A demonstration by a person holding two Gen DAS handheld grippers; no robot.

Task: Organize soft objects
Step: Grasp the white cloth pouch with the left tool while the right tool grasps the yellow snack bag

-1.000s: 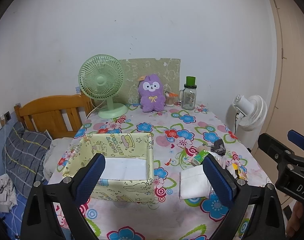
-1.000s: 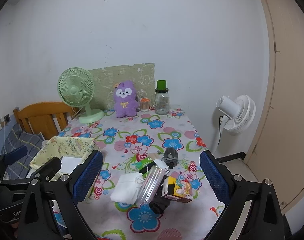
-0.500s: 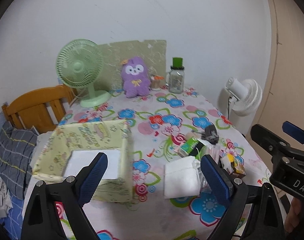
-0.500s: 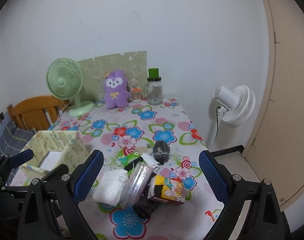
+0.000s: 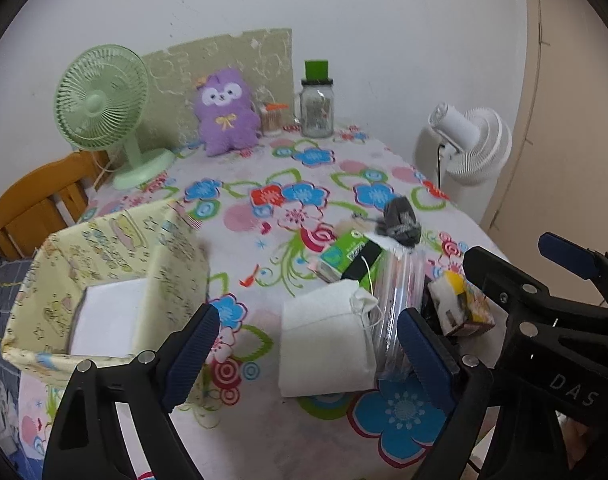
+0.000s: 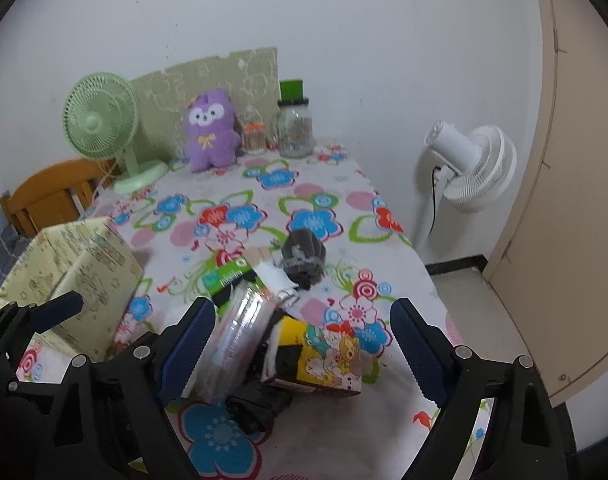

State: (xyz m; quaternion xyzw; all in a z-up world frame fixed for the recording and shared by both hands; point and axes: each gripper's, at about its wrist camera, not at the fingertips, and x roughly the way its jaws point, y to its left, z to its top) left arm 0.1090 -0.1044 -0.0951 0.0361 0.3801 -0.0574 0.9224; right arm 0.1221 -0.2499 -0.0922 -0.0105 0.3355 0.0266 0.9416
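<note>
Looking down at the floral table (image 5: 264, 432) w/ both tongs hovering over the near edge. Biggest thing is the yellow fabric bin (image 5: 104, 264), sitting off to the left of the left gripper (image 5: 308, 354), w/ a white block inside. Left tongs are released, jaws have just been closing a bit, and btwn them below sits the folded white cloth (image 5: 324, 344), not touched afaict. Just past its right pad is a clear plastic pack (image 5: 396, 304).

Right gripper (image 6: 302, 350) is also released, jaws likewise just been narrowing. Btwn them lies the cartoon box (image 6: 324, 360), w/ the clear pack by the left pad, nothing pinched. Ahead of those tongs is a green packet (image 6: 228, 274), then a rolled grey sock (image 6: 304, 256).

Way beyond both, at the far edge: green desk fan (image 5: 104, 100), purple plush (image 5: 226, 112), and glass jar (image 5: 316, 104).
</note>
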